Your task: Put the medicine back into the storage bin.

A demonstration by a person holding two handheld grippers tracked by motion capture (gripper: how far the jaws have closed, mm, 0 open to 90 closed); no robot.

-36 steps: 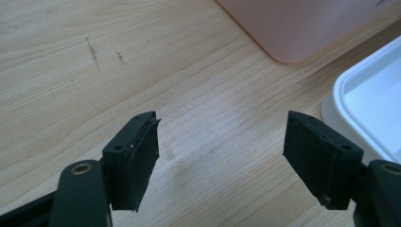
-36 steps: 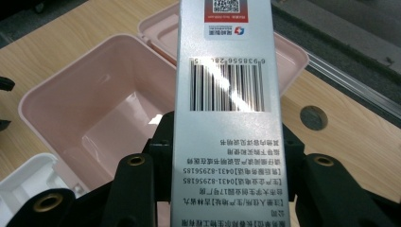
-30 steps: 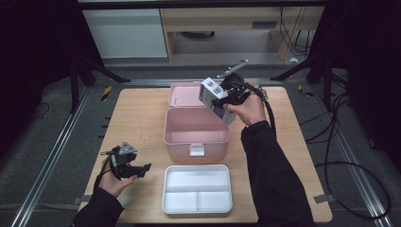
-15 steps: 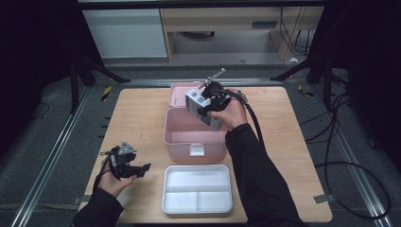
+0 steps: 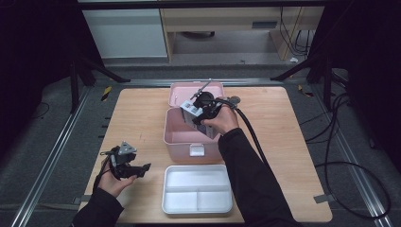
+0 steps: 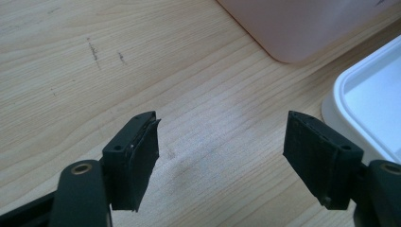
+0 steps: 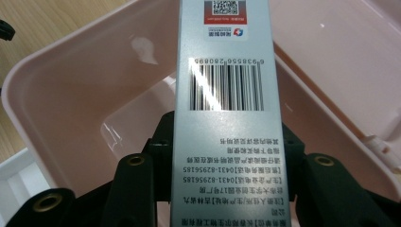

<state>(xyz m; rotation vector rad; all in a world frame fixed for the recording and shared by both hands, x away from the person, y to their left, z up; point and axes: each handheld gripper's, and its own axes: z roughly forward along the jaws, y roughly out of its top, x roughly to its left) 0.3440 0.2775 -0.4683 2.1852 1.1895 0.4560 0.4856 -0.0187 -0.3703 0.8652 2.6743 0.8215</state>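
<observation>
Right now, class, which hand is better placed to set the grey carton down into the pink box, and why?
The right. Its gripper already clamps the grey carton directly over the open pink box. The left gripper rests off to the side above bare table, jaws open, holding nothing.

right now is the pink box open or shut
Open: the pink box has its lid swung back, and the right gripper holds a silver carton above its hollow.

Open claw point(image 6: 220, 156), wooden table point(image 6: 118, 71), pink box point(image 6: 302, 23), white tray point(image 6: 369, 104)
</observation>
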